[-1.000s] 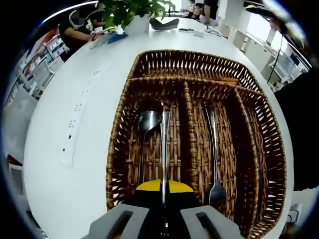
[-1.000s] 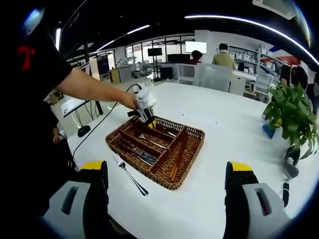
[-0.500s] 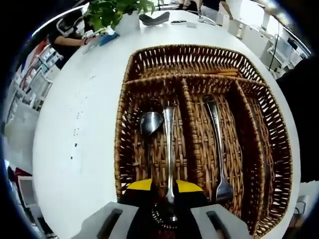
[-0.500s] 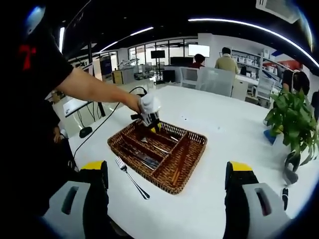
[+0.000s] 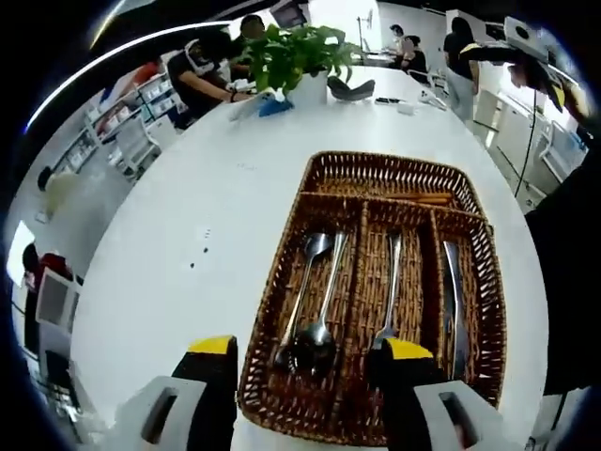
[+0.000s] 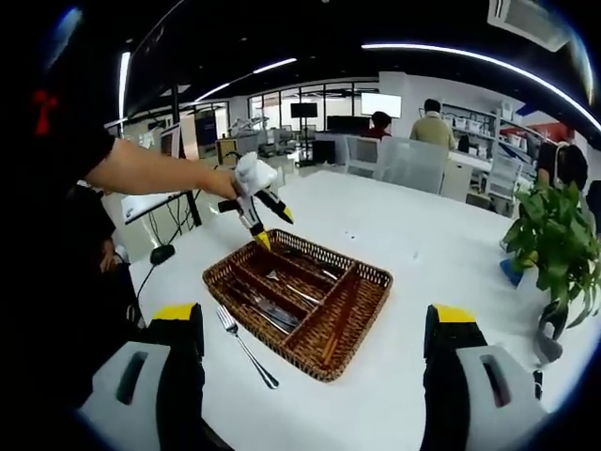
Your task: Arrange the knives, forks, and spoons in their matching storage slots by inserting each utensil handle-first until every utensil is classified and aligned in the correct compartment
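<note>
A brown wicker basket (image 5: 282, 282) with long slots sits on the white table (image 5: 178, 235). Its left slot holds two spoons (image 5: 324, 296), the middle slot a fork (image 5: 388, 291), the right slot a knife (image 5: 454, 301). My left gripper (image 5: 310, 376) hovers open above the basket's near end with nothing between its jaws. In the right gripper view a hand holds the left gripper (image 6: 274, 229) over the basket's (image 6: 324, 348) far corner. A loose fork (image 6: 246, 347) lies on the table beside the basket. My right gripper (image 6: 315, 376) stands open and back from the basket.
A potted plant (image 5: 300, 56) stands at the table's far end, also at the right as the plant (image 6: 554, 235). Thin wooden sticks (image 5: 423, 198) lie in the basket's cross slot. People sit and stand at desks behind. A black cable (image 6: 164, 252) hangs off the table's left edge.
My left gripper has opened and let go of the spoon, which now lies in the left slot beside the other spoon. The gripper has risen away from the basket. The right gripper stays put.
</note>
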Demonstrator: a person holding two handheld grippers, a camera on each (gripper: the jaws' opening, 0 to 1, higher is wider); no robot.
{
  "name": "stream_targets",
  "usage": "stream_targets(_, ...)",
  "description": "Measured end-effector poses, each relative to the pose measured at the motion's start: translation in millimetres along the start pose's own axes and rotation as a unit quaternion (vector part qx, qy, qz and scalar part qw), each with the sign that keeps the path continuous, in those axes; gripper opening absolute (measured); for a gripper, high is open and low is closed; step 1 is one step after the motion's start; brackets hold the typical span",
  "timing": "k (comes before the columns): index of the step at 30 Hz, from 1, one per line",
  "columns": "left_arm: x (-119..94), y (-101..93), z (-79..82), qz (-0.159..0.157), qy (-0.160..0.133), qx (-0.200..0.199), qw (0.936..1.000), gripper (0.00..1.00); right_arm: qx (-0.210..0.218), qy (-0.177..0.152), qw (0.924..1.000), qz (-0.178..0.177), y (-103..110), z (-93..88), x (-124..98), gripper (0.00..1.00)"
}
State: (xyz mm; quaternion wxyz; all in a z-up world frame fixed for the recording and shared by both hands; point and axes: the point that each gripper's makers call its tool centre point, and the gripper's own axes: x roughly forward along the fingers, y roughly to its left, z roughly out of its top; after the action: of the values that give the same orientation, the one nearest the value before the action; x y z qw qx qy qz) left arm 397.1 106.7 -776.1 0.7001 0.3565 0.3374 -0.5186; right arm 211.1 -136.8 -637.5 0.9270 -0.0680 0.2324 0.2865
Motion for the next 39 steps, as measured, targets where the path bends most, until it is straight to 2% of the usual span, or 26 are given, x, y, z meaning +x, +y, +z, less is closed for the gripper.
stream_targets(1,-6,-2.7,-1.5,0.005,-0.004,-0.011,0.9999,0.72,-0.001,-0.002,1.0,0.0,-1,1.6,0,0.99)
stream_targets(4,-30,-17.0,1.2,0.021,-0.052,-0.059,0.9967,0.86,-0.012,-0.005,0.9999,0.0,-3,7.9,3,0.99)
stream_targets(7,-51,-28.3,-5.8,0.034,-0.069,-0.086,0.9933,0.96,-0.015,-0.011,0.9998,0.002,-3,11.9,5,0.99)
stream_targets(8,-55,-25.0,-10.3,0.035,-0.076,-0.102,0.9913,0.98,-0.015,-0.013,0.9998,0.002,-3,12.4,5,0.99)
stream_targets(9,-64,-29.7,-10.5,0.035,-0.086,-0.124,0.9879,0.99,-0.013,-0.014,0.9998,0.004,-3,12.9,5,0.99)
stream_targets(12,-94,-37.1,2.4,0.055,-0.128,-0.138,0.9806,1.0,-0.016,-0.017,0.9997,0.009,-2,15.0,7,0.99)
stream_targets(16,-120,-46.8,10.7,0.068,-0.152,-0.155,0.9737,1.0,-0.019,-0.017,0.9996,0.015,0,14.5,7,0.99)
stream_targets(19,-146,-54.4,24.3,0.085,-0.195,-0.179,0.9605,1.0,-0.019,-0.019,0.9995,0.018,1,15.5,7,0.99)
stream_targets(24,-173,-67.8,36.1,0.106,-0.233,-0.186,0.9488,1.0,-0.015,-0.028,0.9992,0.024,6,16.7,6,0.99)
stream_targets(26,-183,-74.0,42.0,0.11,-0.262,-0.206,0.9364,1.0,-0.022,-0.036,0.999,0.011,4,17.7,4,0.99)
stream_targets(27,-187,-77.0,42.5,0.112,-0.27,-0.209,0.9333,1.0,-0.021,-0.037,0.999,0.011,5,17.0,4,0.99)
stream_targets(33,-201,-92.5,27.9,0.135,-0.267,-0.217,0.9294,1.0,-0.009,-0.031,0.9992,0.023,8,5.5,-2,0.99)
stream_targets(39,-218,-99.6,1.0,0.167,-0.264,-0.238,0.9196,1.0,-0.003,-0.033,0.9993,0.015,1,3.1,-9,0.99)
